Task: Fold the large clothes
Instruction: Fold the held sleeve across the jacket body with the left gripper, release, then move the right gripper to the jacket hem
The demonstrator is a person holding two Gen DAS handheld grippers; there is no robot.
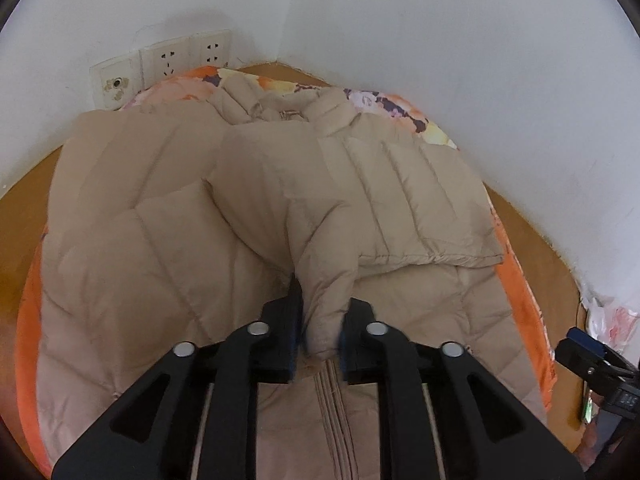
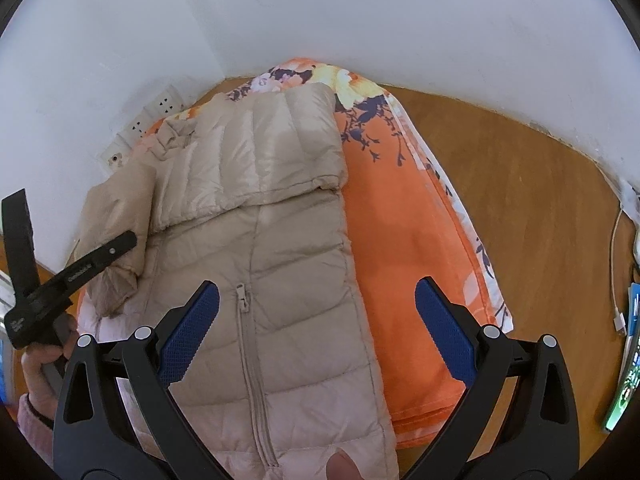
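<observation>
The beige down jacket [image 2: 256, 248] lay zip-side up on the orange floral sheet [image 2: 404, 248], filling the centre of both views, collar toward the white wall at the top of the frame. The left gripper [image 1: 320, 338] was clamped on the cuff of the left sleeve [image 1: 320, 280], low in the middle of the left wrist view, the puffy fabric squeezed between the two black jaws. That sleeve was drawn across the chest toward the zip [image 2: 250, 344], so the fold looked to be in hand but not set down.

Over in the right wrist view, the right gripper [image 2: 316, 332] hung above the lower front of the jacket, blue pads [image 2: 444, 332] spread wide with nothing between them. The right sleeve [image 2: 264, 152] was already laid flat across the upper chest, its hem edge running across the middle of the frame. So one sleeve was done, the other part-way.

By my reading, the task was roughly at its midpoint: both sleeves coming in, the body not yet folded, the long lower half stretched toward the bottom of the frame. The wooden tabletop [image 2: 520, 200] showed at the right, wall sockets [image 1: 188, 58] at upper left.
</observation>
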